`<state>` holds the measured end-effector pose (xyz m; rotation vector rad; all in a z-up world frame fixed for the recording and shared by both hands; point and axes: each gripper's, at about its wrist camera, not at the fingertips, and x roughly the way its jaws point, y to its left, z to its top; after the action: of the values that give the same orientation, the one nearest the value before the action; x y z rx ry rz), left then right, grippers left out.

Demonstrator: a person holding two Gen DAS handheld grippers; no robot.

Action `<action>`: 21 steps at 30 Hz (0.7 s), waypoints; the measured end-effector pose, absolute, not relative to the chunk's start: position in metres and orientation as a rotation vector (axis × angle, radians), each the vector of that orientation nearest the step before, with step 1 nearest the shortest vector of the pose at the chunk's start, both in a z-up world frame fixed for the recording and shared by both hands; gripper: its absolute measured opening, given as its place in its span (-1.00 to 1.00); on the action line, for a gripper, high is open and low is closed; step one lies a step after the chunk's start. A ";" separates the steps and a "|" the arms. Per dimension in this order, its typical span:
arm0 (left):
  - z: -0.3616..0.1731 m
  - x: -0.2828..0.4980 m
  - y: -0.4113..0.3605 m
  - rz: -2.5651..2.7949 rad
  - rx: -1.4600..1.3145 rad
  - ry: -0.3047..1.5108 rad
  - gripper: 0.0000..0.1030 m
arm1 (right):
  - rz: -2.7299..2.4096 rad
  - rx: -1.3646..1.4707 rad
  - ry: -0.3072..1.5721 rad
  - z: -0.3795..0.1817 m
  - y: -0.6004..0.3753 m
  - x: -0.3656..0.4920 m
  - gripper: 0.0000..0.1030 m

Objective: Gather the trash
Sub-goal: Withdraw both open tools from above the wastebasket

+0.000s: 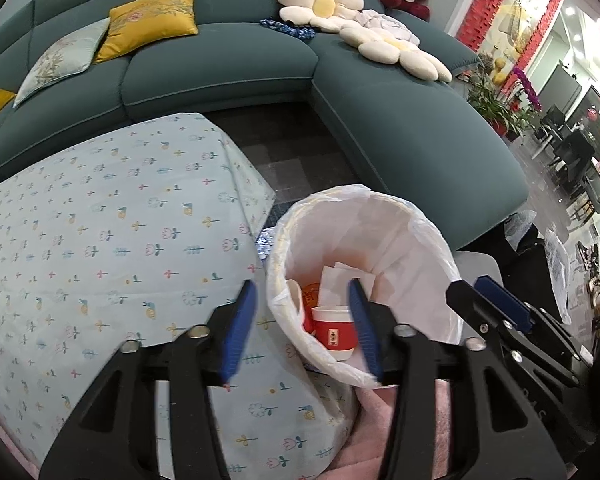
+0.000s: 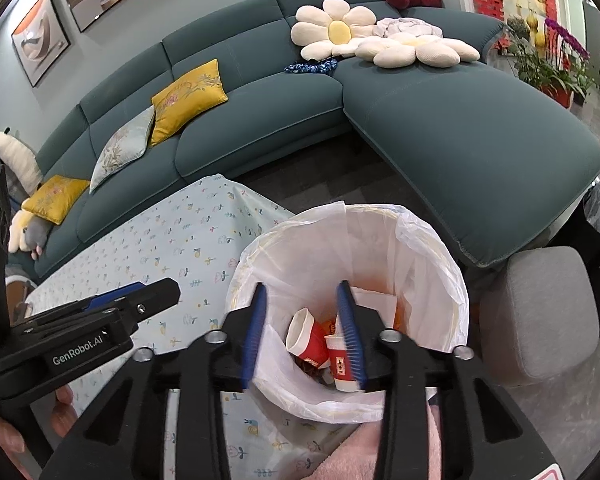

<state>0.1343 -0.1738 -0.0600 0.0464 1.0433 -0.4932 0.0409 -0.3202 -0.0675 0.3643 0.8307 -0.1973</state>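
Note:
A round bin lined with a white plastic bag [image 1: 416, 240] [image 2: 420, 240] stands beside the table's right end. Inside lie red paper cups [image 1: 334, 332] [image 2: 342, 362] and white paper [image 1: 334, 284]. My left gripper [image 1: 304, 328] is open and empty, hovering over the bin's left rim and the table edge. My right gripper [image 2: 304, 332] is open and empty, directly above the bin's mouth. Each gripper shows at the edge of the other's view, the right one [image 1: 496, 308] and the left one [image 2: 112, 312].
A table with a pale flower-print cloth [image 1: 100, 240] [image 2: 172, 248] lies left of the bin. A teal sectional sofa [image 1: 400, 128] [image 2: 460, 128] with cushions wraps behind and to the right. A grey stool [image 2: 548, 312] stands right of the bin. Something pink [image 2: 340, 456] lies below.

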 end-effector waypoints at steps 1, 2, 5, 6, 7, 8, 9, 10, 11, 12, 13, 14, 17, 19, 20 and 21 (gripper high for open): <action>-0.059 0.134 -0.171 -0.485 0.045 1.035 0.08 | -0.199 0.356 0.832 -0.067 -0.318 0.041 -0.11; -0.058 0.133 -0.170 -0.479 0.045 1.032 0.09 | -0.203 0.340 0.835 -0.066 -0.315 0.041 -0.05; -0.058 0.132 -0.162 -0.463 0.049 1.029 0.11 | -0.206 0.306 0.845 -0.065 -0.308 0.040 0.08; -0.058 0.131 -0.159 -0.455 0.051 1.026 0.19 | -0.208 0.301 0.845 -0.065 -0.306 0.039 0.11; -0.058 0.130 -0.158 -0.448 0.053 1.023 0.24 | -0.210 0.294 0.845 -0.065 -0.304 0.038 0.17; -0.058 0.129 -0.155 -0.436 0.056 1.018 0.28 | -0.213 0.289 0.845 -0.065 -0.302 0.037 0.25; -0.058 0.128 -0.153 -0.430 0.056 1.017 0.30 | -0.222 0.278 0.843 -0.064 -0.299 0.036 0.29; -0.059 0.127 -0.150 -0.424 0.057 1.017 0.32 | -0.227 0.271 0.841 -0.064 -0.298 0.035 0.35; -0.059 0.127 -0.148 -0.417 0.057 1.018 0.37 | -0.233 0.264 0.837 -0.064 -0.297 0.033 0.36; -0.060 0.126 -0.145 -0.408 0.056 1.017 0.39 | -0.240 0.256 0.834 -0.064 -0.296 0.031 0.37; -0.061 0.126 -0.142 -0.398 0.056 1.017 0.43 | -0.247 0.250 0.834 -0.064 -0.295 0.031 0.37; -0.062 0.125 -0.140 -0.387 0.057 1.017 0.47 | -0.252 0.246 0.834 -0.065 -0.294 0.030 0.37; -0.066 0.122 -0.134 -0.365 0.062 1.015 0.50 | -0.262 0.237 0.841 -0.066 -0.291 0.027 0.64; -0.068 0.119 -0.131 -0.353 0.064 1.013 0.55 | -0.260 0.237 0.851 -0.068 -0.291 0.026 0.64; -0.069 0.118 -0.129 -0.347 0.064 1.011 0.58 | -0.268 0.229 0.854 -0.069 -0.290 0.025 0.64; -0.070 0.116 -0.128 -0.342 0.065 1.009 0.59 | -0.271 0.224 0.852 -0.069 -0.290 0.024 0.65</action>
<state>0.1164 -0.1277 -0.0696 0.0648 1.0094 -0.3423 0.0240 -0.2898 -0.0694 0.2240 0.8516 -0.2712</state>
